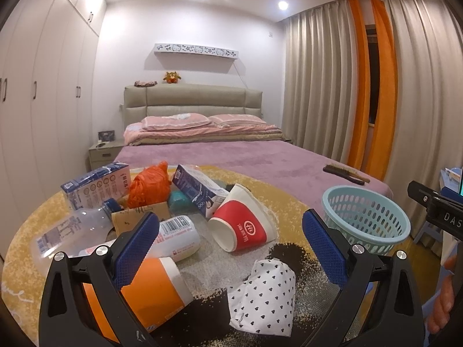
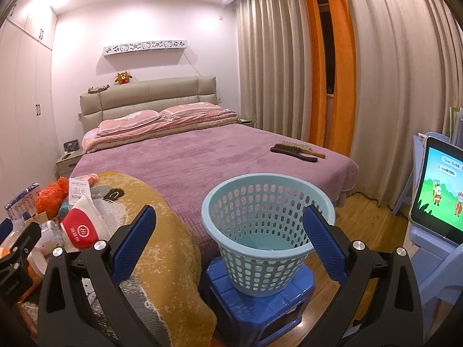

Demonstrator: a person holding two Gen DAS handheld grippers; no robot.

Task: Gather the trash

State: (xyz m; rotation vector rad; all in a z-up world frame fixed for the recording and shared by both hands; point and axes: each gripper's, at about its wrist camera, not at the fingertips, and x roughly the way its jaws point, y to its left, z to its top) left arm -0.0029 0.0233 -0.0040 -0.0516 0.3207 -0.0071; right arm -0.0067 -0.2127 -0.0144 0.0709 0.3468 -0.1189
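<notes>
Trash lies heaped on a yellow rug (image 1: pixel 283 202) spread over the foot of the bed. In the heap are a red and white paper cup (image 1: pixel 240 225), an orange cup (image 1: pixel 150 286), a white bottle (image 1: pixel 176 237), a clear plastic bottle (image 1: pixel 72 231), two blue and white cartons (image 1: pixel 95 185), an orange plastic bag (image 1: pixel 149 185) and a heart-patterned paper bag (image 1: pixel 263 295). My left gripper (image 1: pixel 228 248) hangs open above the heap, holding nothing. My right gripper (image 2: pixel 228 243) is open and empty in front of the light blue basket (image 2: pixel 266 231), which stands on a blue stool (image 2: pixel 254 312).
The purple bed (image 2: pixel 202 156) carries two brushes (image 2: pixel 298 150) near its right edge. A tablet with a cartoon on its screen (image 2: pixel 439 190) stands on a pale chair at the right. Curtains line the right wall, wardrobes the left. Wooden floor shows around the stool.
</notes>
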